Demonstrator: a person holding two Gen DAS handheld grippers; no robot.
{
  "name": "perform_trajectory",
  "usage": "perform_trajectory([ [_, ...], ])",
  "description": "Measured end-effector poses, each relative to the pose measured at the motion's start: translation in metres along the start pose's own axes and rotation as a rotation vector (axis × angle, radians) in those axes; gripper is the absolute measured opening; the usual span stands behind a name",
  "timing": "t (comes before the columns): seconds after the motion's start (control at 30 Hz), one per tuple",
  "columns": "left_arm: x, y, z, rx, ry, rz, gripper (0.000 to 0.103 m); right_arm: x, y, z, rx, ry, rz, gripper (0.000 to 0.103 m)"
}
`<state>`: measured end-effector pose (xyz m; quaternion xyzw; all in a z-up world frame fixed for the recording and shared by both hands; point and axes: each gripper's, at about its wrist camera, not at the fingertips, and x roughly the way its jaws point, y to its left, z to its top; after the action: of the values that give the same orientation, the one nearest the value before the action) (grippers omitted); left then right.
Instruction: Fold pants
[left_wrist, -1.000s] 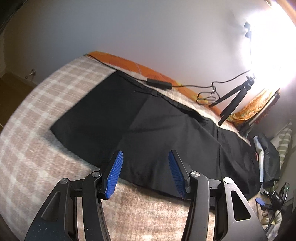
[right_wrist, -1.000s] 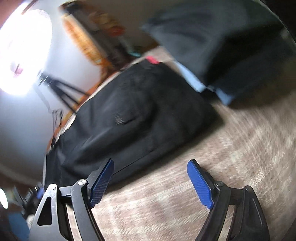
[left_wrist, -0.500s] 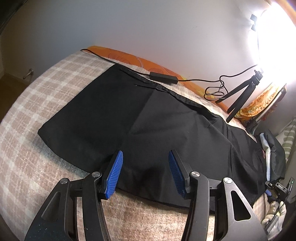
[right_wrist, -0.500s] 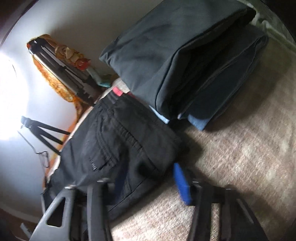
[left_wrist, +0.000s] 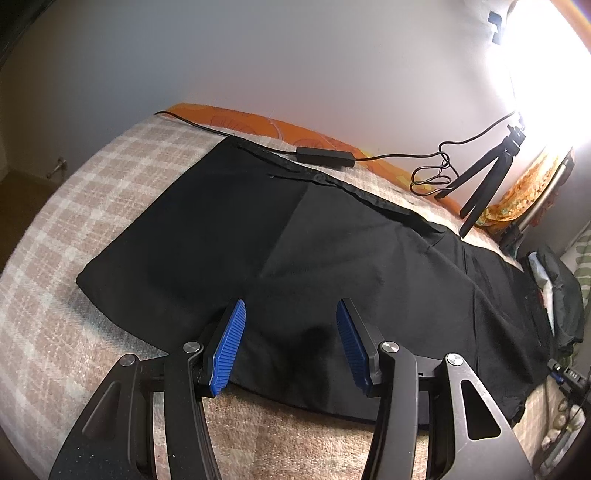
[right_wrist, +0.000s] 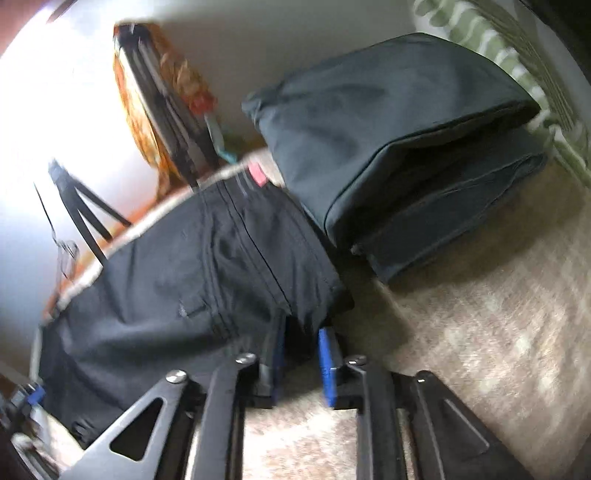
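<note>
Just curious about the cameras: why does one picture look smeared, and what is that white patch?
Right wrist view: blurred throughout, pants soft-edged, glare whitening its top left. Left wrist view: sharp, but a lamp burns out the top right; the bed bulges from the lens.

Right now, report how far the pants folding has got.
Done: the black pants lie flat along the checked blanket, one leg apparently over the other; a stack of folded clothes sits beside the waistband. In hand: the right gripper is closing on the waist corner; the left gripper stands open at the near leg edge. Left: every crosswise fold.
</note>
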<state>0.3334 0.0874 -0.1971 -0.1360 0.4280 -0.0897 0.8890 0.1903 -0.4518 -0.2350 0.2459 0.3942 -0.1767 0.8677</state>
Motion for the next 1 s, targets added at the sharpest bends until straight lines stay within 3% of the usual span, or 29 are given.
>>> perform_trajectory([
  [0.1, -0.004, 0.006, 0.001, -0.040, 0.005, -0.020, 0.050, -0.020, 0.006, -0.003, -0.050, -0.029, -0.024, 0.036],
  [0.2, -0.015, 0.016, 0.000, -0.108, -0.010, -0.052, 0.050, -0.045, 0.027, -0.007, -0.130, -0.088, -0.004, 0.036],
  [0.33, -0.029, 0.027, -0.002, -0.152, -0.030, -0.069, 0.050, -0.064, 0.077, -0.009, -0.306, -0.144, 0.108, 0.036],
  [0.43, -0.033, 0.031, -0.002, -0.150, -0.024, -0.068, 0.050, -0.051, 0.123, 0.003, -0.428, -0.081, 0.272, 0.036],
  [0.53, -0.031, 0.034, -0.002, -0.150, -0.015, -0.070, 0.050, -0.036, 0.164, 0.016, -0.580, -0.094, 0.319, 0.037],
  [0.63, -0.027, 0.034, -0.002, -0.147, -0.007, -0.072, 0.050, -0.009, 0.197, 0.035, -0.669, -0.033, 0.366, 0.037],
  [0.77, -0.021, 0.032, -0.006, -0.143, 0.004, -0.068, 0.050, 0.029, 0.227, 0.051, -0.722, 0.047, 0.397, 0.036],
  [0.87, -0.019, 0.030, -0.007, -0.130, 0.006, -0.060, 0.050, 0.053, 0.242, 0.045, -0.761, 0.103, 0.410, 0.035],
  [1.0, -0.020, 0.030, -0.009, -0.115, 0.006, -0.039, 0.050, 0.093, 0.256, 0.025, -0.841, 0.169, 0.334, 0.031],
])
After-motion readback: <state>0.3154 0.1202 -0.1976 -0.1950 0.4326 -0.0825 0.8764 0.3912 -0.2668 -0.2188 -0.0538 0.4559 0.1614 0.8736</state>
